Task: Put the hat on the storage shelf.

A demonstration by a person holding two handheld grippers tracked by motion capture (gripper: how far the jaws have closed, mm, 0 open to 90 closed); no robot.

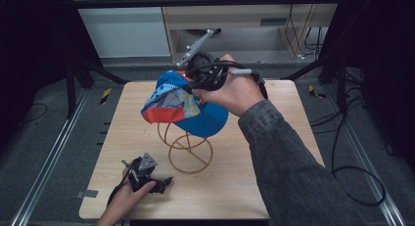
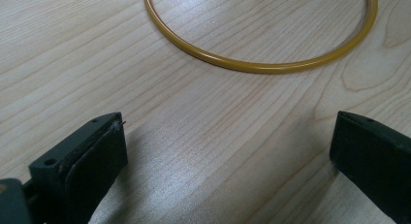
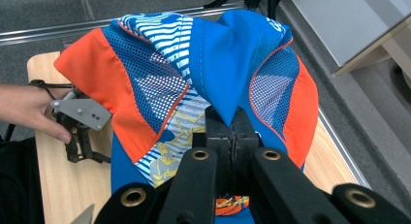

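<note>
Cap: a blue baseball cap (image 1: 188, 106) with orange panels, blue mesh and a striped print, raised above the middle of the table, sitting over the top of the wire stand; its blue brim points toward the person's side in the high view.
Cap crown: in the right gripper view the blue cloth (image 3: 228, 54) is gathered into a fold that runs down into the jaws.
Right gripper: the right gripper (image 3: 231, 132) has its two black jaws pressed together on that fold of the cap; in the high view it is above the far side of the cap, in the right hand (image 1: 235, 91).
Stand: a yellow wire stand (image 1: 188, 147) under the cap, its round base ring (image 2: 261, 64) lying flat on the wood.
Left gripper: the left gripper (image 1: 164, 181) rests low near the table's near edge, held by the left hand (image 1: 125, 201); its jaws stand wide apart with bare wood between them, the base ring just ahead.
Table: a light wooden table (image 1: 244, 187), grain visible.
Surroundings: grey floor with cables to the right, dark frame legs at the back.
</note>
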